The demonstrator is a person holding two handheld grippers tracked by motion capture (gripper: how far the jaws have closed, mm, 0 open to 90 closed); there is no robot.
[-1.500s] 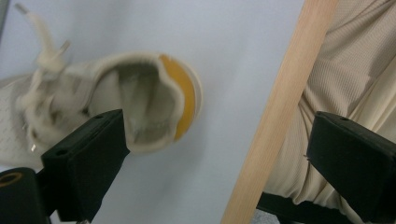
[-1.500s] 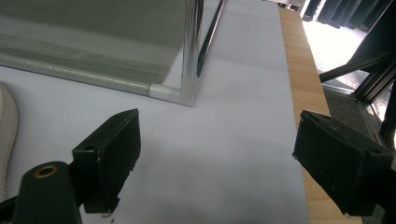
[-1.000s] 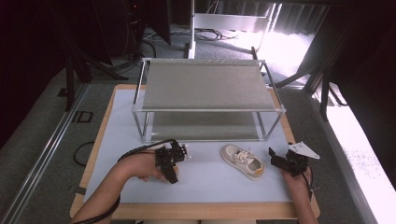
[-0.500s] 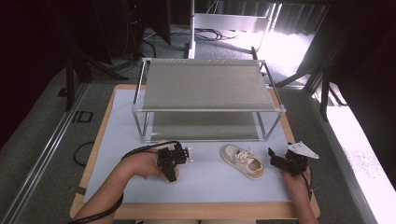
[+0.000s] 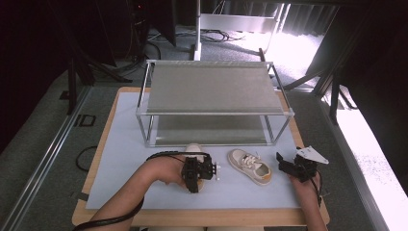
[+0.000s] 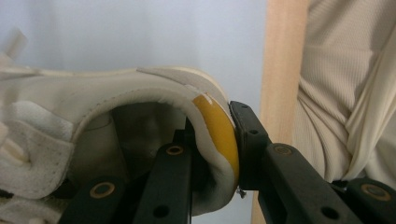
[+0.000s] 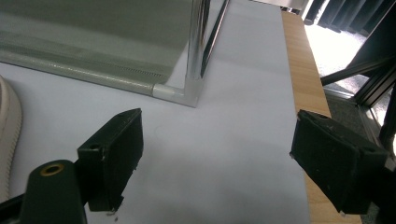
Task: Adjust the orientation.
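On the left of the worktop [image 5: 115, 183], the left tongs [image 5: 195, 174] are clamped on a pale shoe [image 5: 194, 149] that lies just in front of the rack [image 5: 211, 89]. The left gripper view shows why the hold looks firm: one jaw sits inside the shoe's opening and the other presses outside, pinching the heel collar with its mustard-yellow lining [image 6: 217, 135] between them. That is a sensible place to take a shoe, since the padded rim is thin enough for the jaws and stiff enough to carry the weight (the toe points away toward the rack's lower shelf [image 5: 211, 130], which hints, as a guess, at where it may go).

Near the middle, a second shoe [image 5: 249, 166] rests flat on the light mat [image 5: 120, 144], free of either gripper, its toe angled toward the left shoe. Its sole edge [image 7: 9, 140] shows at the left border of the right gripper view.

At the right, the right tongs [image 5: 287, 168] are spread wide and hold nothing; they hover just beside the second shoe's heel, aimed past the rack's corner post [image 7: 198, 46]. Probably they wait there to pick that shoe up by the heel too.
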